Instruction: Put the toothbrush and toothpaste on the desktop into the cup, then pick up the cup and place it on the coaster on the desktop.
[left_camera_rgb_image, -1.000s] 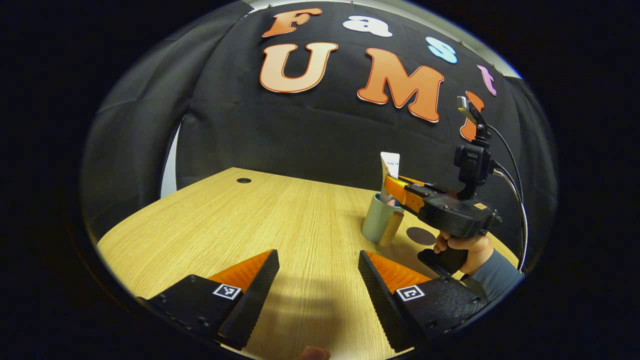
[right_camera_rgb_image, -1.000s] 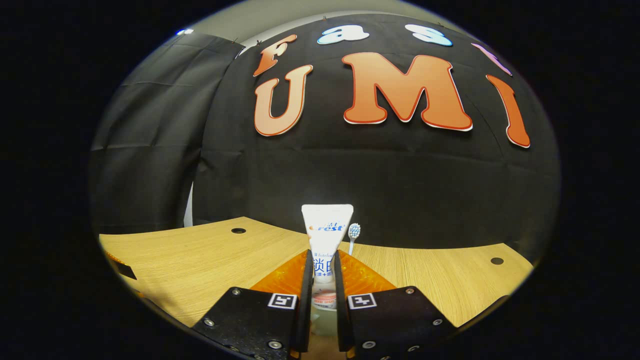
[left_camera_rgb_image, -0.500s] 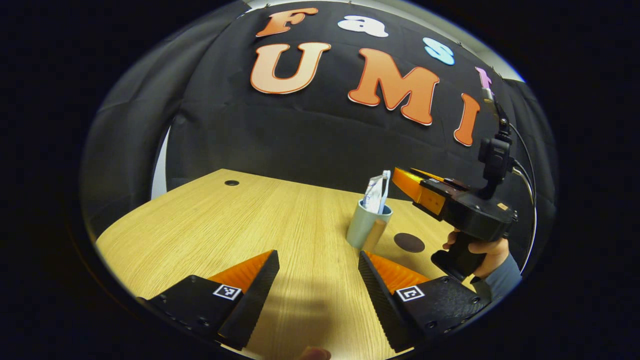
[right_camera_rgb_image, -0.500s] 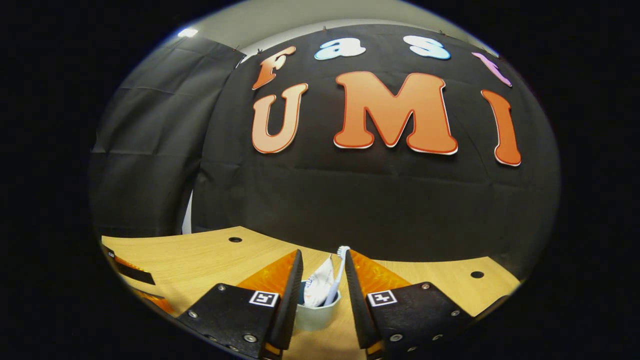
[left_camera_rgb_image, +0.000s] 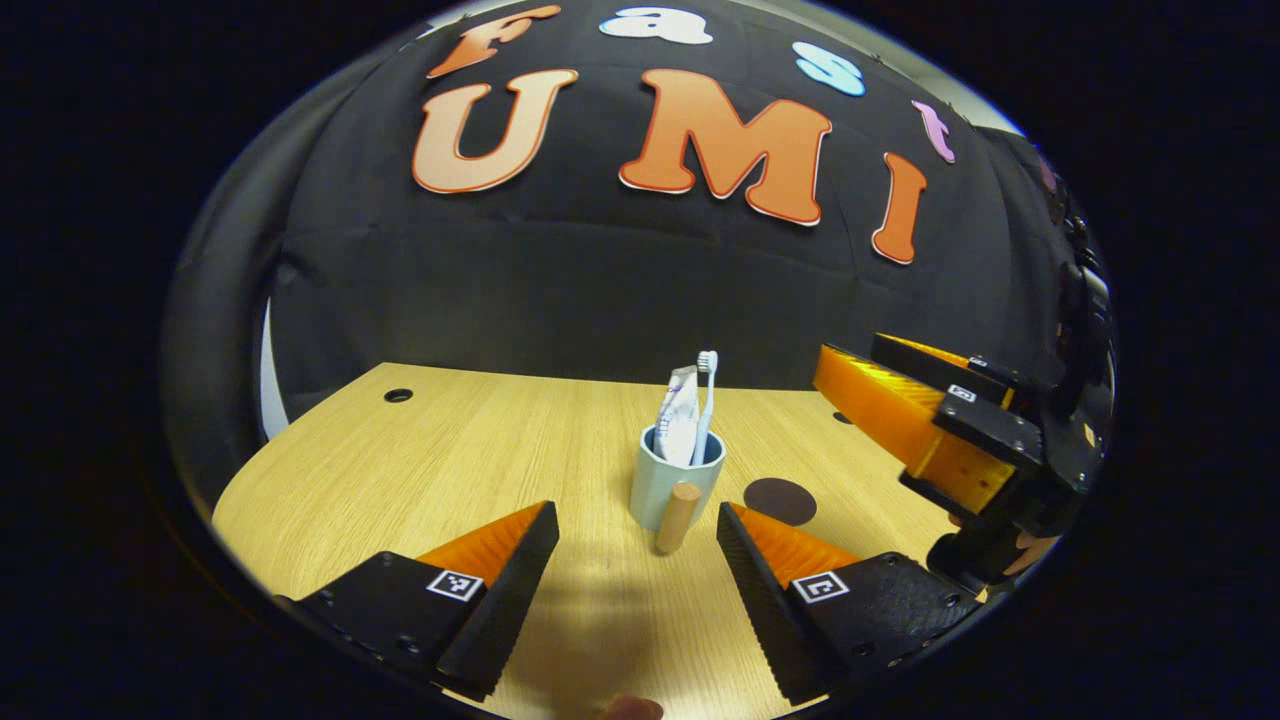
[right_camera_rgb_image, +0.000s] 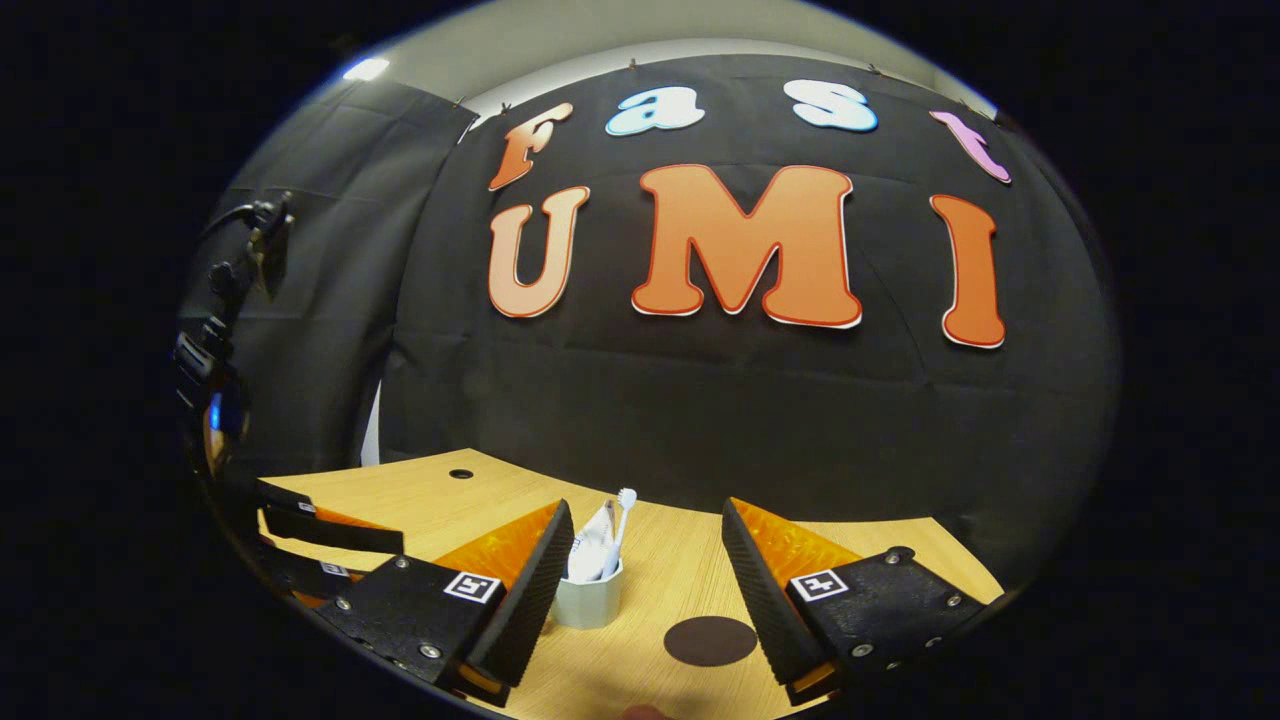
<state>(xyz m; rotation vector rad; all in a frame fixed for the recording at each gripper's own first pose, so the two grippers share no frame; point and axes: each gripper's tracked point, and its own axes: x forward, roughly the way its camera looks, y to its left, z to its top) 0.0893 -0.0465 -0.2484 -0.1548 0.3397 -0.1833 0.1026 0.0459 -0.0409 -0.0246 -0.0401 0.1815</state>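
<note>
Holding both grippers with fingers spread and empty, I see the cup (left_camera_rgb_image: 672, 478) standing upright on the desk (left_camera_rgb_image: 480, 460) straight ahead of my left gripper (left_camera_rgb_image: 637, 540), its wooden handle (left_camera_rgb_image: 677, 517) pointing toward me. The toothbrush (left_camera_rgb_image: 706, 400) and toothpaste (left_camera_rgb_image: 679, 428) stand inside it. The dark round coaster (left_camera_rgb_image: 780, 500) lies bare just beside the cup. My right gripper (right_camera_rgb_image: 640, 580) frames the cup (right_camera_rgb_image: 588, 600) and coaster (right_camera_rgb_image: 710, 640) between its fingers.

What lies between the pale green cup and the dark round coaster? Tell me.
Bare wooden desktop. In the right gripper view a strip of plain wood separates the pale green cup from the dark round coaster; they do not touch.
</note>
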